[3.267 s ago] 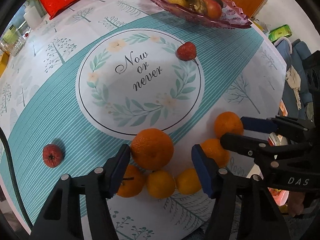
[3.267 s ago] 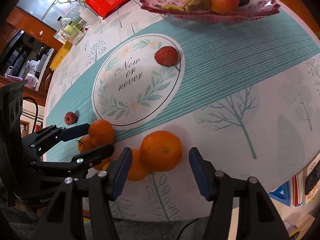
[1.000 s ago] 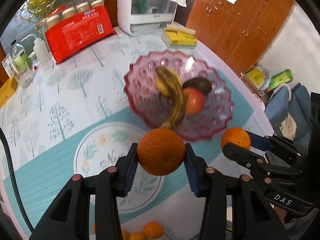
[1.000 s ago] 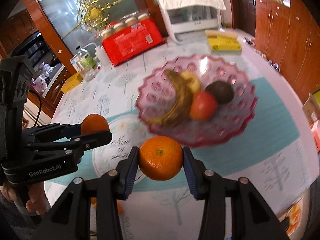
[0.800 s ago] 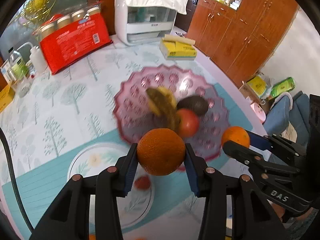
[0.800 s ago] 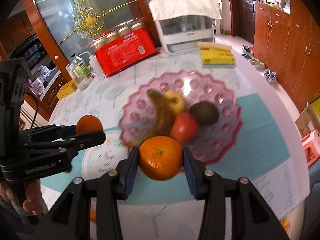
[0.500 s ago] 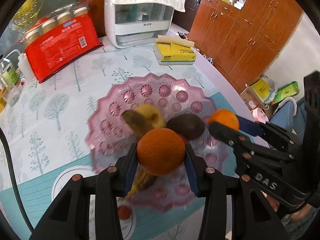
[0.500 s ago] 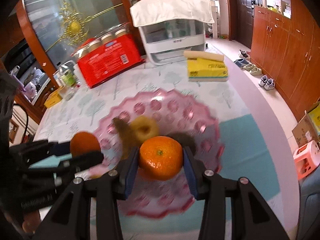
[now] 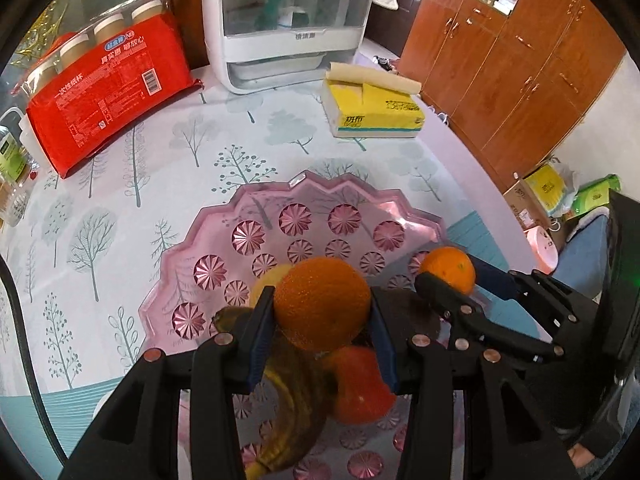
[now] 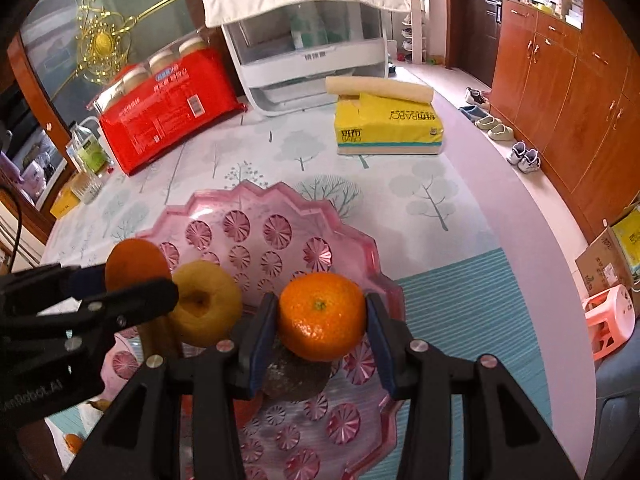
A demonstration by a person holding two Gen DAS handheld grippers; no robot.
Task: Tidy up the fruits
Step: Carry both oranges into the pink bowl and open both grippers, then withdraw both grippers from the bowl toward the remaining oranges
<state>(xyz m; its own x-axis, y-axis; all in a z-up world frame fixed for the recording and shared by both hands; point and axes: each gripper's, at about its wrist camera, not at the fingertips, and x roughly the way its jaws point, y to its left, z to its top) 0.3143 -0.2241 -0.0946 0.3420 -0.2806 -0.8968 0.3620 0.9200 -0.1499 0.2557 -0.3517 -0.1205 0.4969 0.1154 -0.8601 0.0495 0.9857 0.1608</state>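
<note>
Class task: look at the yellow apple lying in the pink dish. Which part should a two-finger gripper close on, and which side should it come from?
Grip the yellow apple across its round middle, coming down from above. Its dimple faces the right wrist camera, so it lies tipped, and its widest girth suits flat pads. The left gripper with its orange crowds its left side and the banana lies close, so a side approach looks blocked.

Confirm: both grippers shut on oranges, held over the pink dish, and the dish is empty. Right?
Not quite: the pink dish is not empty. The right wrist view shows a yellow apple in it, and the left wrist view a banana and a red fruit. The rest holds: left gripper and right gripper are each shut on an orange over the dish.
</note>
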